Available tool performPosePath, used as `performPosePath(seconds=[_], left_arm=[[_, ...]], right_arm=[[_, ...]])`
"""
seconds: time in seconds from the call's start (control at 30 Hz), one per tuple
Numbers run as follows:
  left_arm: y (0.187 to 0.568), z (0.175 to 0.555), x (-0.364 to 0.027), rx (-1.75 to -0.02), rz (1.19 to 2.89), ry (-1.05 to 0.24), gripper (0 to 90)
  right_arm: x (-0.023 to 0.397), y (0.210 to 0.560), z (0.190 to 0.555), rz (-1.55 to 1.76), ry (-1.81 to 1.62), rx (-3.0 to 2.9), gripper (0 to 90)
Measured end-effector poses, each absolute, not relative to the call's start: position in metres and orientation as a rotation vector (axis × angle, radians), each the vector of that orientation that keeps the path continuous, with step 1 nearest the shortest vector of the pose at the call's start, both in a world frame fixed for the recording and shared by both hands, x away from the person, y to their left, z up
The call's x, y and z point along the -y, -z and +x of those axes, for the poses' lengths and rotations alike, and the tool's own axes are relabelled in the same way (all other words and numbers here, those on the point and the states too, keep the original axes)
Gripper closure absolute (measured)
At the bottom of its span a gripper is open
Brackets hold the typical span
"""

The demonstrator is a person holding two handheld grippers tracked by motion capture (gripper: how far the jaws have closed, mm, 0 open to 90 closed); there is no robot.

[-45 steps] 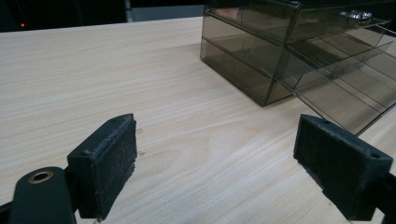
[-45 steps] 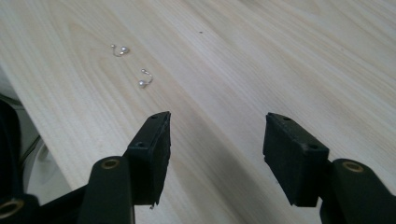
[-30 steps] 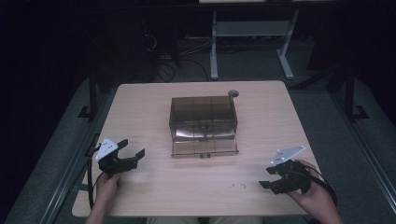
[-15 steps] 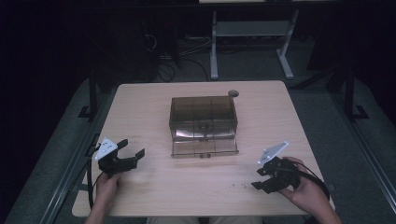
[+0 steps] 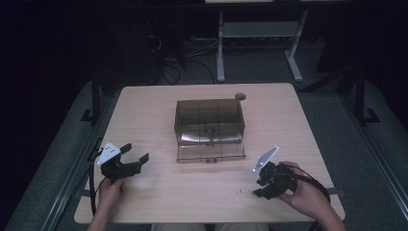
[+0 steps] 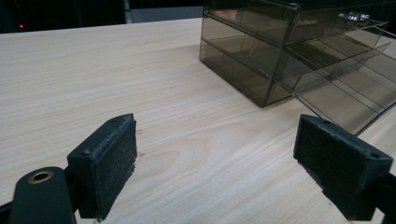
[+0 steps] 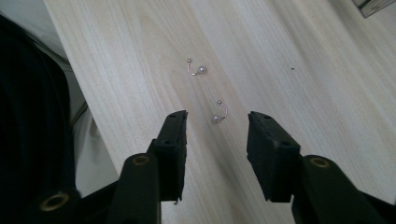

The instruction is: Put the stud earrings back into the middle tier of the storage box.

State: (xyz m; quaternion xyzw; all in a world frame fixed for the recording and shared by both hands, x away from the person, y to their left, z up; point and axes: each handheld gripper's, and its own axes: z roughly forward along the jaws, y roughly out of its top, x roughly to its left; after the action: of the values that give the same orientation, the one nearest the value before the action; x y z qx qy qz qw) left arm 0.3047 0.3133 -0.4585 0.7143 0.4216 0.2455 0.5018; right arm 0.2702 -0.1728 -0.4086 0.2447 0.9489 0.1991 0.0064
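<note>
Right gripper [image 7: 215,128] low over the table's [image 5: 144,106] near edge at 5 o'clock, jaws parted moderately, holding nothing. Between them lies one small curved earring [image 7: 219,112] — thin hook, pearl-like bead; a second earring [image 7: 195,68] just beyond. The high view gives mere specks, perhaps these. Left gripper [image 5: 136,154] at 8 o'clock, jaws wide, unladen. Farther off, a smoky transparent drawer box [image 5: 209,127] sits centre, bottom drawer [image 5: 210,150] pulled out.

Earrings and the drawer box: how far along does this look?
Done: the bottom drawer of the smoky box is pulled out. In hand: the right gripper, open, is poised around one earring, not touching it. Left: both earrings, the other beyond, lie on the table. The left gripper is open, holding nothing.
</note>
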Motion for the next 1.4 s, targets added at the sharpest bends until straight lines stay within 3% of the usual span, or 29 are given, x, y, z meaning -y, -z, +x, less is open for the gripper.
performPosePath(seconds=[0.27,1.4], left_arm=[[0.459,0.305,-0.313,-1.02,1.726,-0.592,12.8],[0.458,0.305,-0.315,-1.025,1.71,-0.584,12.8]], right_arm=[[0.164,0.417,0.275,0.752,-0.494,-3.0,71.6],[0.133,0.434,0.28,0.633,-0.225,-3.065,76.7]])
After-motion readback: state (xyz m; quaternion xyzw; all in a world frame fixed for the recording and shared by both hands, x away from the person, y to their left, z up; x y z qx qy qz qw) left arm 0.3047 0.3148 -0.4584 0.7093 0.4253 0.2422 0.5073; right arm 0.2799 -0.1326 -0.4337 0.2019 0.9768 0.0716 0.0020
